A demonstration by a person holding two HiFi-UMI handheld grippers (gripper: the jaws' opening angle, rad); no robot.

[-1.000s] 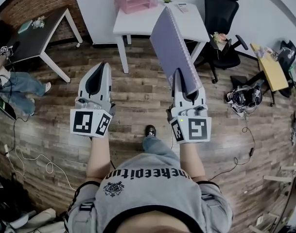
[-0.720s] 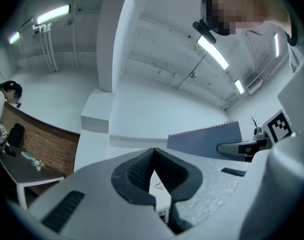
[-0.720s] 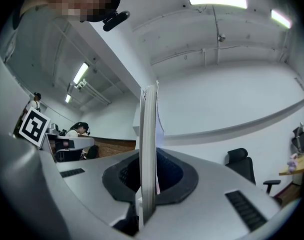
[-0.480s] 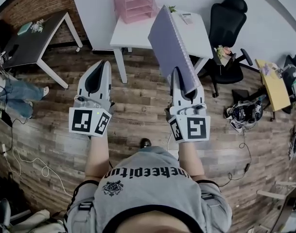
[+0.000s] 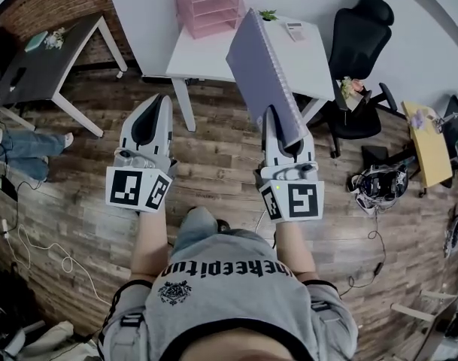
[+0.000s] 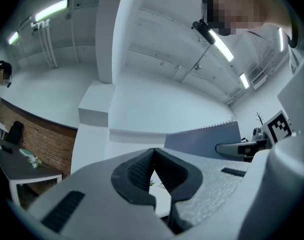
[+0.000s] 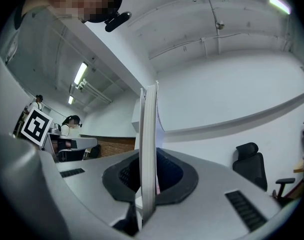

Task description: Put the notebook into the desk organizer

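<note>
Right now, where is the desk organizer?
The desk organizer stands at the head view's top, on the white table, just left of the notebook.

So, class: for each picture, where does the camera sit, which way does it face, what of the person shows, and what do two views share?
Head view: on the person's head, facing steeply down at the floor; forearms, grey shirt, left gripper and right gripper show.
Left gripper view: rides the left gripper, looking along its shut, empty jaws, up at the ceiling.
Right gripper view: rides the right gripper, looking along jaws clamped on the notebook.
Shared: all three show the notebook; both gripper views catch the person's head above.
</note>
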